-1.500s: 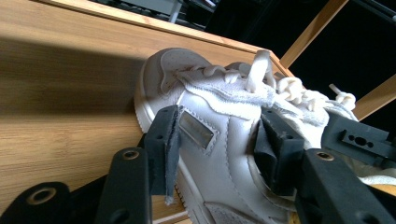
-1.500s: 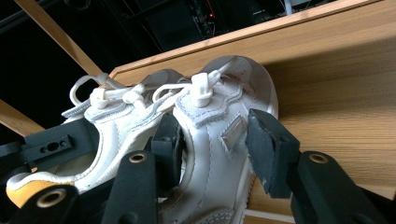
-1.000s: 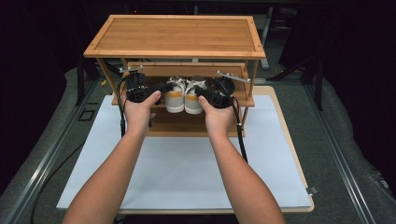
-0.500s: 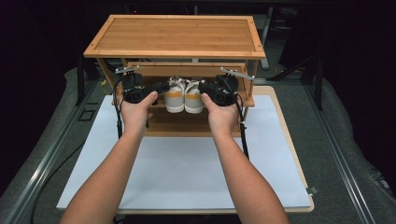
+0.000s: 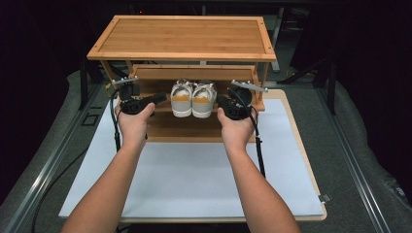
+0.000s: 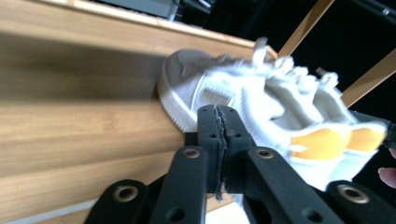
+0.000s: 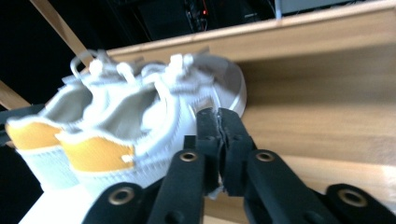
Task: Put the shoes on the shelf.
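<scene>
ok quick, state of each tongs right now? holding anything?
Left tongs: closed, jaws just shut pad to pad, holding nothing, beside the left shoe.
Right tongs: closed, jaws just shut, holding nothing, beside the right shoe.

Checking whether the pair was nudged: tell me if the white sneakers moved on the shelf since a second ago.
No. The white sneakers sit at the same spot on the bamboo shoe rack's middle shelf, centred between its legs.
</scene>
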Tool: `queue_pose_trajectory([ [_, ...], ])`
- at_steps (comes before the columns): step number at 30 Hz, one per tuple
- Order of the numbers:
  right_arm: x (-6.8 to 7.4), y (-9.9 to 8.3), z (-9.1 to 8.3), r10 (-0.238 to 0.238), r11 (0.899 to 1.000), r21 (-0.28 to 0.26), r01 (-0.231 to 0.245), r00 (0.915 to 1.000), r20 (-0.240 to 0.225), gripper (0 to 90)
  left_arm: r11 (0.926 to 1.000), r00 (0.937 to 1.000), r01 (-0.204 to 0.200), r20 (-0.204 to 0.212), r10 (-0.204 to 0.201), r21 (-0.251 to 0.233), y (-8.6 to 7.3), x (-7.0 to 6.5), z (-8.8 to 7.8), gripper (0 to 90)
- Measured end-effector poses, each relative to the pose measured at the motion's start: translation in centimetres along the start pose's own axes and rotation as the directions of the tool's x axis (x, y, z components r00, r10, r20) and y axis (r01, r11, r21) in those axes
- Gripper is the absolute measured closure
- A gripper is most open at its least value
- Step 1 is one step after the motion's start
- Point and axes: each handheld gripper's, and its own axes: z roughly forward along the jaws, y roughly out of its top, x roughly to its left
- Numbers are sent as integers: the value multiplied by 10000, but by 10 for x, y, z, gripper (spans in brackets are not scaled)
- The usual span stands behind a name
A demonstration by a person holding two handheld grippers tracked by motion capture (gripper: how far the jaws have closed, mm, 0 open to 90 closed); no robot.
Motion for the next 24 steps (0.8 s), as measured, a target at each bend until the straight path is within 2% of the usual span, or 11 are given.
queue_pose_trajectory([
  [2,-2,-3,4,112,9996,242,-108,9998,-183,900,10000,10000,59,-19,-59,67,-3,3,3,894],
  [8,-5,-9,12,264,9987,441,-250,9992,-312,900,9999,9998,151,89,-151,58,-11,5,11,896],
  [10,-3,-10,13,114,9986,523,-97,9994,-318,900,9999,9997,38,226,-42,158,-13,3,15,897],
  [14,-4,-11,14,93,9989,465,-82,9997,-237,900,9998,9999,-160,20,160,76,-13,-2,17,899],
  [18,-3,-11,16,57,9995,312,-49,9996,-266,900,9997,9997,-232,5,232,111,-13,-2,18,900],
  [21,-4,-11,17,144,9995,302,-136,9995,-269,900,9996,9997,-242,-59,243,128,-13,-4,18,900],
  [22,-4,-10,17,220,9990,398,-215,9997,-133,900,9996,9996,-259,-117,261,131,-12,-4,19,900],
  [24,-4,-10,18,214,9989,425,-203,9994,-257,900,9995,9995,-276,-129,279,178,-11,-4,20,900],
])
